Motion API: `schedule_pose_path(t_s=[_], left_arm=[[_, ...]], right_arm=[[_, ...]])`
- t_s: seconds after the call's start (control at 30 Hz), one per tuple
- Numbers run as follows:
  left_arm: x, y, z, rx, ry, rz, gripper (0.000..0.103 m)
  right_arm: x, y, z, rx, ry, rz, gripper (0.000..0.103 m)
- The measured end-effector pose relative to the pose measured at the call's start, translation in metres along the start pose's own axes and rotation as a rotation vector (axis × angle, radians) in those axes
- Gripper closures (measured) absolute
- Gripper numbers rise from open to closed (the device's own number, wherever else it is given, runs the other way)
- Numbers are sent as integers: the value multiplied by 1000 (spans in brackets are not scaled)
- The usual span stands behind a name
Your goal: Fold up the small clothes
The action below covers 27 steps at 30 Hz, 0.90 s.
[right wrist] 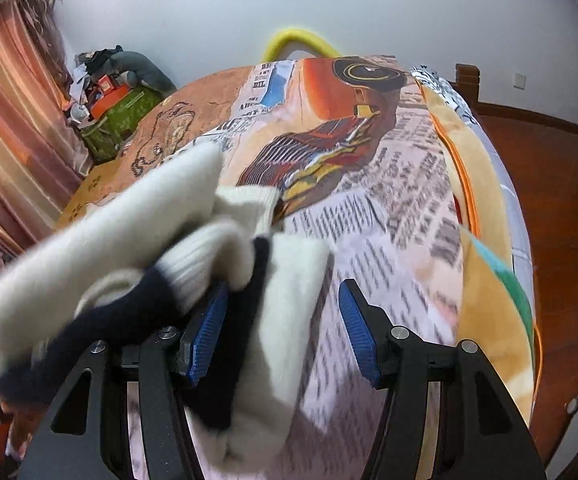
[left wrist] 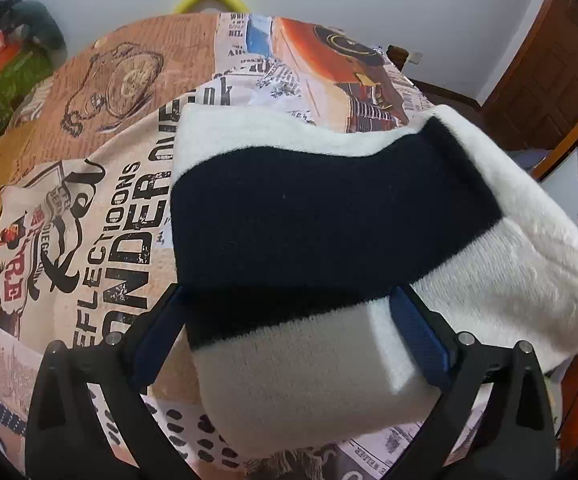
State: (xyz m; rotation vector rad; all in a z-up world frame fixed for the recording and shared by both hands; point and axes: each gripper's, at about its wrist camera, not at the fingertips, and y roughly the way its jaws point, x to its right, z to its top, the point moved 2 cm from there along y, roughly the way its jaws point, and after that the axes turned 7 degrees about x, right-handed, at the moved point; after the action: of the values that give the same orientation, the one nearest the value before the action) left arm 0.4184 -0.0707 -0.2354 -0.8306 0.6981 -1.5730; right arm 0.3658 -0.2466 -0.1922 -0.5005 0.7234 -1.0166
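A small white knit garment with a wide navy band (left wrist: 329, 224) lies on the printed bedspread (left wrist: 101, 240). My left gripper (left wrist: 289, 320) is open, its blue-padded fingers (left wrist: 421, 340) on either side of the garment's near white edge. In the right wrist view the same garment (right wrist: 137, 248) is bunched and lifted, blurred, over the left finger (right wrist: 205, 332). My right gripper (right wrist: 281, 332) is open, with a fold of white and navy cloth hanging between its fingers. Whether the cloth is pinched I cannot tell.
The bedspread (right wrist: 389, 208) with newspaper and car print covers the bed. A yellow curved object (right wrist: 297, 40) stands at the far edge. A green bag with clutter (right wrist: 117, 116) and pink curtains (right wrist: 13, 120) are at the left. Wood floor (right wrist: 561, 200) lies right.
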Motion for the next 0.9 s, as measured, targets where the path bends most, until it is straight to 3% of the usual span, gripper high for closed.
schedule_pose_path(t_s=[0.2, 0.4, 0.63, 0.73, 0.9], left_arm=[[0, -1, -2, 0, -11, -6, 2], [19, -9, -3, 14, 42, 12, 2], [26, -12, -6, 18, 37, 32, 1], [20, -22, -8, 26, 21, 9, 2], [-11, -47, -17, 44, -36, -2, 2]], right_arm=[[9, -5, 20, 84, 26, -63, 49], [6, -48, 25, 142, 57, -56, 49], [-40, -89, 26, 170, 6, 42, 47], [-65, -90, 18, 162, -12, 77, 40], [-77, -63, -9, 83, 3, 66, 40]])
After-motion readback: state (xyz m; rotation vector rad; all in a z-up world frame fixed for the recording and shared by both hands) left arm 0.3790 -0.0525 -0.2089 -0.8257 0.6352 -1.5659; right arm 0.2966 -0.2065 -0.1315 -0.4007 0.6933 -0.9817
